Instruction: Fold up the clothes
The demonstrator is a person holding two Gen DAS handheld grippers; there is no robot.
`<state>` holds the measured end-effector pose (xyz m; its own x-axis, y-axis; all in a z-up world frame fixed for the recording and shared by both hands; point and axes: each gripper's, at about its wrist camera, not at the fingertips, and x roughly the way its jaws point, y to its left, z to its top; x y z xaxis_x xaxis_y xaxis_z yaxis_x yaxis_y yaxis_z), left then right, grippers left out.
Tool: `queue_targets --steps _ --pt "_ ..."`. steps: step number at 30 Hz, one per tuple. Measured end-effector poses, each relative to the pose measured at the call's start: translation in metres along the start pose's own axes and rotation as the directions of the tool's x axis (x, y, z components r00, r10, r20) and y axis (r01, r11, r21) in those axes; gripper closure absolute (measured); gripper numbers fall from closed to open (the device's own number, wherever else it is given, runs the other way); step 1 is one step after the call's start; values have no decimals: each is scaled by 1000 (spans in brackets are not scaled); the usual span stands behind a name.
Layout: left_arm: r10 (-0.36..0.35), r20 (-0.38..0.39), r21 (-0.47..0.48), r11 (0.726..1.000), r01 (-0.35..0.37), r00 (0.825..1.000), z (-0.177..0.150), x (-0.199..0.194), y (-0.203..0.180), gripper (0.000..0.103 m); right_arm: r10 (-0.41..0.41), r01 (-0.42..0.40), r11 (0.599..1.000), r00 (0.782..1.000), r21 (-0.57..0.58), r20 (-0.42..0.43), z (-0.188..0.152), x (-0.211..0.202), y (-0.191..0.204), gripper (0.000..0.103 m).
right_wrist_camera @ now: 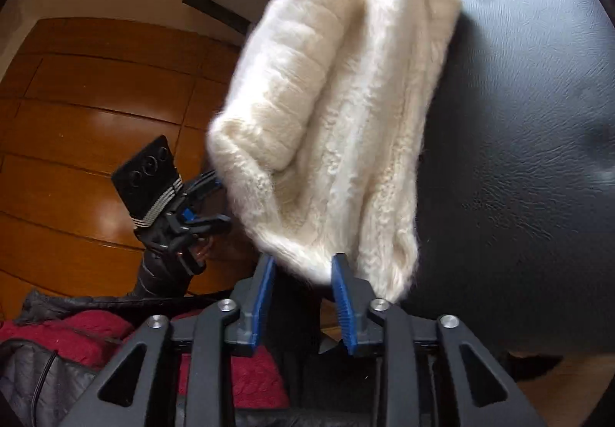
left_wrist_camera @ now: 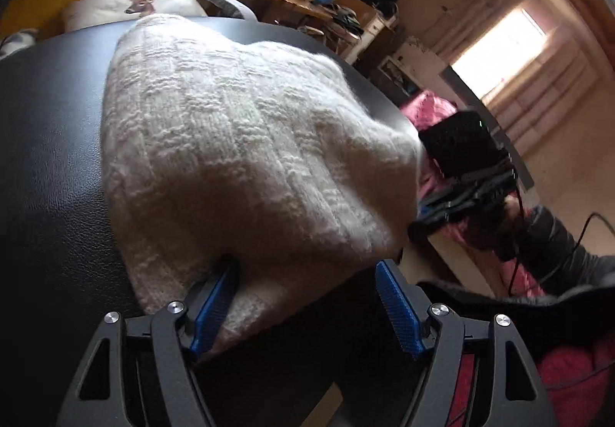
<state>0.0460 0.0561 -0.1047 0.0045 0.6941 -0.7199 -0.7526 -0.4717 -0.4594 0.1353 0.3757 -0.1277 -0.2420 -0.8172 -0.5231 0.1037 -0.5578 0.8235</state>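
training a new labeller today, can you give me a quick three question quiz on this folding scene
1. True or false: the cream sweater lies on a black padded surface.
2. Which tool has its blue pads set wider apart, the left tool or the right tool?
3. What colour is the knit garment in the person's lap, seen below the right tool?

Key
1. True
2. The left tool
3. Red
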Motion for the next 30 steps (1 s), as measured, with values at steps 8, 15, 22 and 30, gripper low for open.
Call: queue_targets --steps 8,15,22,30 --pt "-45 91 14 999 44 995 12 -20 -11 29 -41 2 991 956 132 290 60 -6 15 41" --pt "-42 96 24 999 40 994 17 -3 -9 26 -114 42 971 947 234 301 96 49 2 42" --pt "-51 43 64 997 48 998 6 12 -6 24 -514 586 794 790 -164 334 97 51 117 86" --pt "-28 -12 142 989 29 1000 1 17 -19 24 -565 585 811 782 5 264 90 40 41 83"
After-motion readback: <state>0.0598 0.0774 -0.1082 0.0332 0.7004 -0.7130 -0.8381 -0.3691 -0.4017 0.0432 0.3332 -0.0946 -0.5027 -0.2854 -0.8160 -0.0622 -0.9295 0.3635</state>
